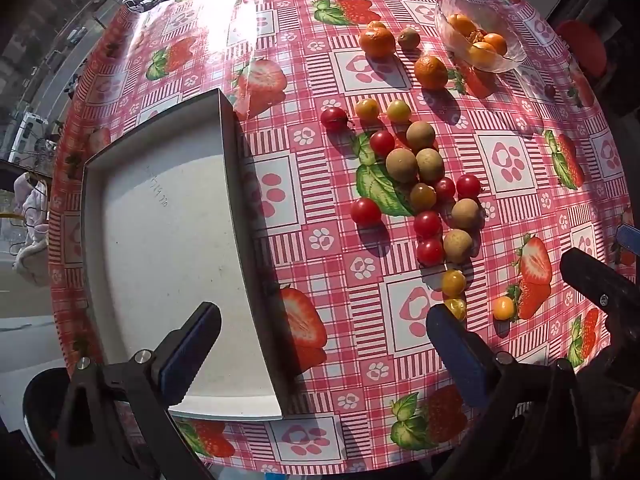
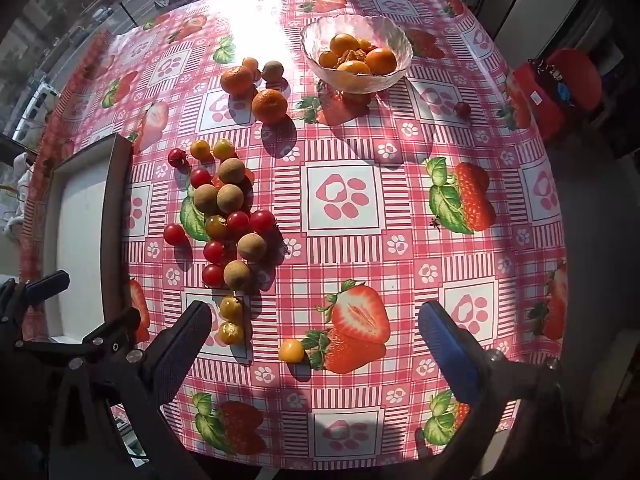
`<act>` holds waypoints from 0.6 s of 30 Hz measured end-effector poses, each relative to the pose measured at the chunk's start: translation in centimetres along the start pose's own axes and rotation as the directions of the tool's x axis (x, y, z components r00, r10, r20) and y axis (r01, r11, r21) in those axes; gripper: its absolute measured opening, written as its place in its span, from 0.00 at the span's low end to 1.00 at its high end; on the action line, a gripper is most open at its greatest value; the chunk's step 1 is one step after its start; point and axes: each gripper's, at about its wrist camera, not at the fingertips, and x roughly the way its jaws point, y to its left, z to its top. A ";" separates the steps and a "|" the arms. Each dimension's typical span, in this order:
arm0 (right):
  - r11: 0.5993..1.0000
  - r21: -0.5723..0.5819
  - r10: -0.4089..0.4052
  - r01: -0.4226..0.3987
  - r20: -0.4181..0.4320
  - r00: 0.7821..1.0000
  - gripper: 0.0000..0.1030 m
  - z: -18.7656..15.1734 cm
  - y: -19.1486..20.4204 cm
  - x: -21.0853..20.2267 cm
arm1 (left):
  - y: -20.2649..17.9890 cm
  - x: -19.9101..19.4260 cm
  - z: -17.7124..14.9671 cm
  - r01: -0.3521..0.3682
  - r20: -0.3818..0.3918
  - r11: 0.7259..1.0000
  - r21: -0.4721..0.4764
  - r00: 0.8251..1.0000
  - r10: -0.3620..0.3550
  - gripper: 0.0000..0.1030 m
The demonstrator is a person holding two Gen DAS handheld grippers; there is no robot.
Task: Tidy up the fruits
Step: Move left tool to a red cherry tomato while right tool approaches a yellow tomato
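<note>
Both hand-held grippers, left (image 1: 324, 328) and right (image 2: 316, 332), gape empty. Risk: round cherry tomatoes (image 2: 214, 252) roll off tabletop (image 2: 400, 208) if nudged.

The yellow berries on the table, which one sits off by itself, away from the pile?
The orange-yellow berry beside the printed strawberry, nearest the right gripper. The other yellow ones lie in line with the fruit pile.

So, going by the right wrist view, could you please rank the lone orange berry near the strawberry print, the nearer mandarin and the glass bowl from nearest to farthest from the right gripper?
1. Lone orange berry: just ahead of the right gripper, between its open fingers.
2. Nearer mandarin: mid-table, ahead and slightly left.
3. Glass bowl: far end, holding orange fruit.
</note>
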 end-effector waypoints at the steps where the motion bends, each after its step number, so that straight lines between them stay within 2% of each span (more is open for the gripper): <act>1: 1.000 -0.002 0.000 0.000 0.000 1.000 1.00 0.0 -0.1 0.0 | 0.1 0.1 0.0 0.002 -0.003 1.000 -0.005 1.000 -0.002 1.00; 7: 1.000 0.003 -0.004 0.004 -0.004 1.000 1.00 0.1 0.3 -0.1 | 0.8 0.8 0.0 -0.017 -0.027 1.000 -0.025 1.000 0.016 1.00; 10: 1.000 0.001 -0.002 0.002 -0.004 1.000 1.00 0.2 0.6 0.1 | 1.1 1.3 -0.1 0.001 -0.052 0.999 -0.038 0.999 -0.003 1.00; 16: 1.000 -0.004 0.003 -0.003 0.001 1.000 1.00 -0.1 0.2 0.3 | 0.7 1.8 0.0 0.008 -0.051 0.999 -0.038 0.999 -0.010 1.00; 17: 1.000 -0.003 0.003 -0.003 0.000 1.000 1.00 -0.2 0.2 0.4 | 0.8 1.8 0.0 0.026 -0.083 0.999 -0.039 0.996 -0.030 1.00; 18: 1.000 -0.002 0.004 -0.004 -0.001 1.000 1.00 -0.2 0.2 0.4 | 0.9 1.8 0.0 0.029 -0.084 0.999 -0.044 0.996 -0.032 1.00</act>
